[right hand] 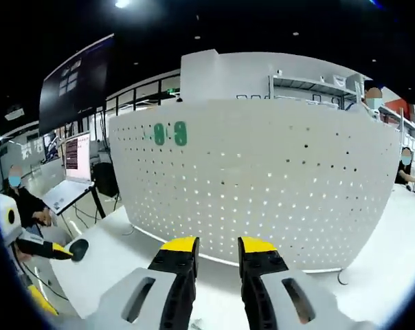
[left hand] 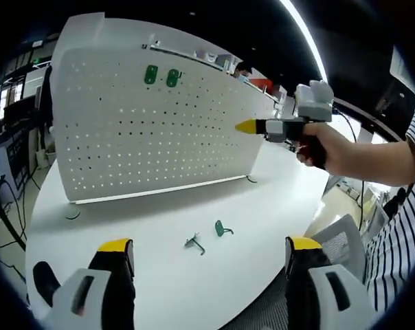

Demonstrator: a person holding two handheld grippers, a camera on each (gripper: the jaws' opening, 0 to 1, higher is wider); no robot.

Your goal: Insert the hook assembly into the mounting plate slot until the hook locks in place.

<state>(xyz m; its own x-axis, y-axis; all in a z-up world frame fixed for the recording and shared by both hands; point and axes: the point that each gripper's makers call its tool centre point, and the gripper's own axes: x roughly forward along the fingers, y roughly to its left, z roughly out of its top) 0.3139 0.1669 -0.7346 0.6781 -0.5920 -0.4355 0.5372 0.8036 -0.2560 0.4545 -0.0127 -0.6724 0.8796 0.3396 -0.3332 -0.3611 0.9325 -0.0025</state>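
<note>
Two small green metal hooks [left hand: 209,236] are seen lying on the white round worktop [left hand: 262,199], in front of the upright white perforated mounting plate [left hand: 159,130]. The left gripper [left hand: 211,256] fingers are spread wide, empty. The right gripper [right hand: 217,249] fingers are nearly closed, holding nothing.

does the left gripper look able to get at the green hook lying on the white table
Probably yes: the small green hook lies loose on the bare white table, ahead of the left gripper, whose fingers stand wide apart, nothing between.
</note>
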